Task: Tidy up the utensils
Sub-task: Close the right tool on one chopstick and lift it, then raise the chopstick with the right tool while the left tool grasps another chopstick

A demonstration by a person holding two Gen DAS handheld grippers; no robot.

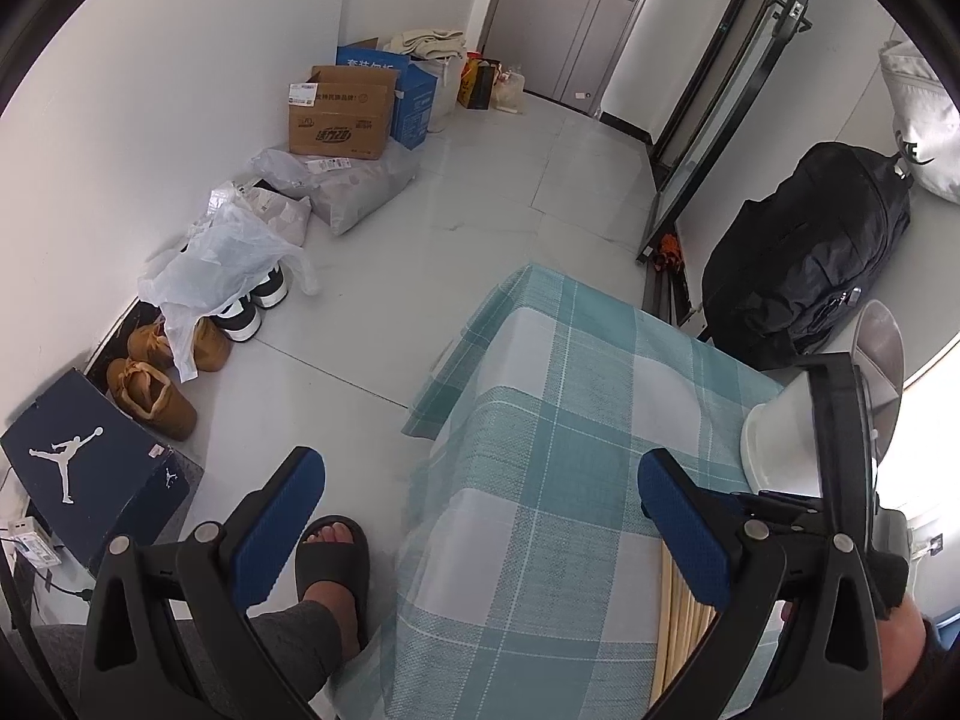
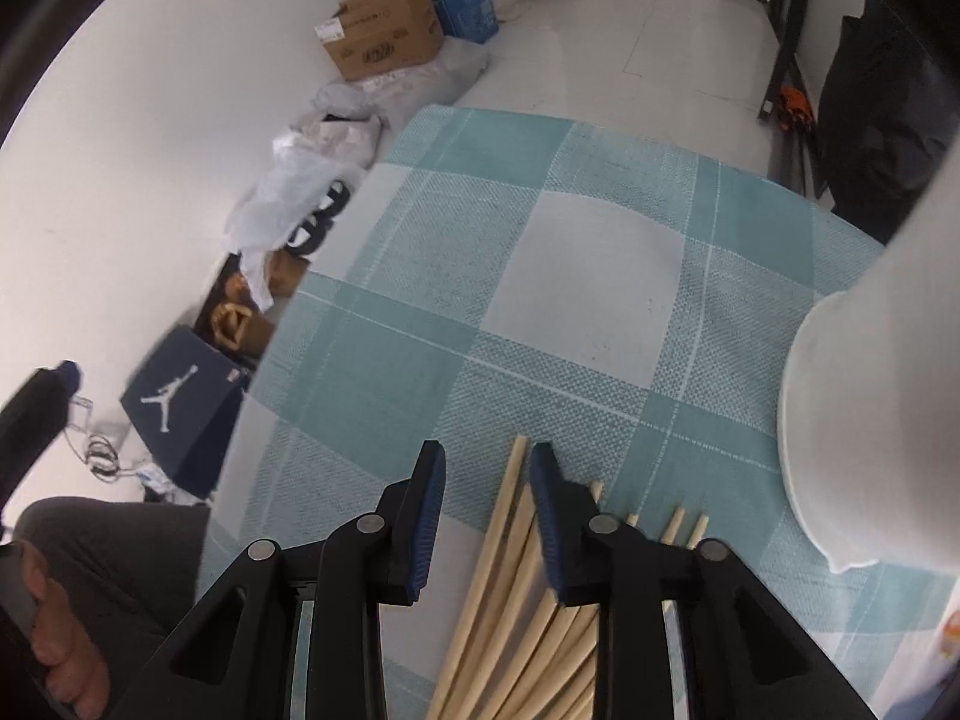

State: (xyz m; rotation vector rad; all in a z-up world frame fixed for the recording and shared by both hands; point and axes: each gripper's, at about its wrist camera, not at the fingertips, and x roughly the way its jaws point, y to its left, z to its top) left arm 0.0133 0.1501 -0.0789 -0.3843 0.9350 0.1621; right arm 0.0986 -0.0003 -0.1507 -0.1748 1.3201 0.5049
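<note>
Now you're at the pick-up step: your right tongs (image 2: 487, 477), part-spread over pale wooden chopsticks (image 2: 510, 588), pinch nothing, your left tongs (image 1: 480, 510) gape idle, so lower and squeeze one.

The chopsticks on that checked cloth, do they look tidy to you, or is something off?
They look untidy. The chopsticks lie loose on the tablecloth, fanned out at differing angles with their tips uneven. They sit beside the white container, not in it. The right gripper is open above them.
</note>
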